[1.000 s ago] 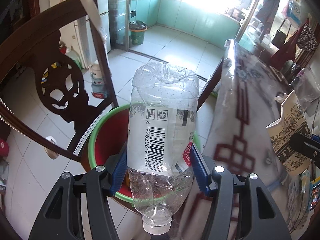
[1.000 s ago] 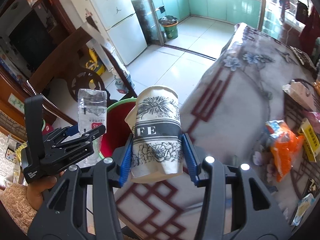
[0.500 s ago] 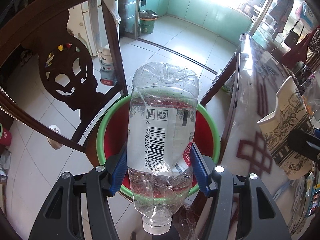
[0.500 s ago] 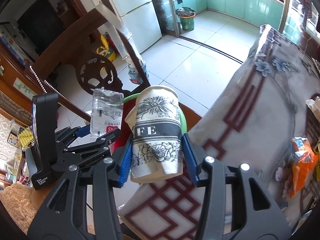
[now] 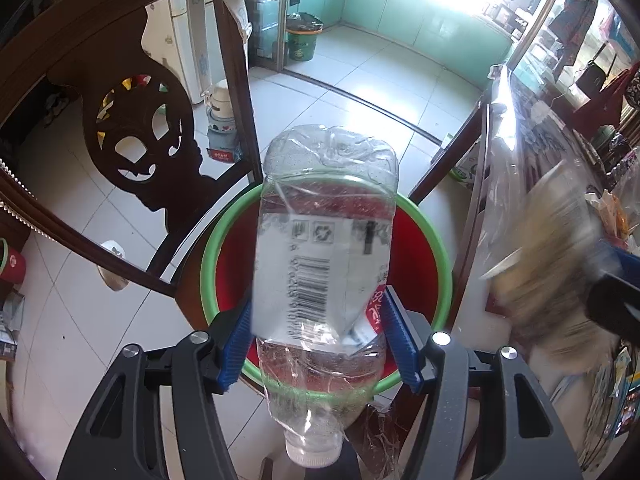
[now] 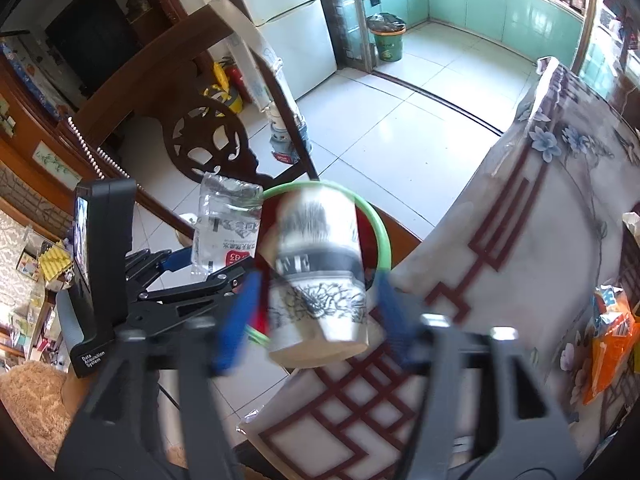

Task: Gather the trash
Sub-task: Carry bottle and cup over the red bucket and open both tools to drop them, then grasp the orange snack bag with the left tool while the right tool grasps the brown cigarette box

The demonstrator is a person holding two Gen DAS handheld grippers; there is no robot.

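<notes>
Left wrist view: my left gripper has its blue pads spread, and the crumpled clear plastic bottle with the barcode label, cap toward me, sits between them over the mouth of the red bucket with the green rim. Whether the pads touch its sides I cannot tell; I judge it to be at the point of release.

From the right wrist view, my right gripper stands with its jaws parted wider than the white paper cup with black floral print, which is blurred and tilted, free of the pads, above the bucket rim beside the edge of the table with the patterned cloth.

Assessment: neither item is seen resting inside the bucket. An orange snack wrapper lies on the cloth, seemingly left to collect.
</notes>
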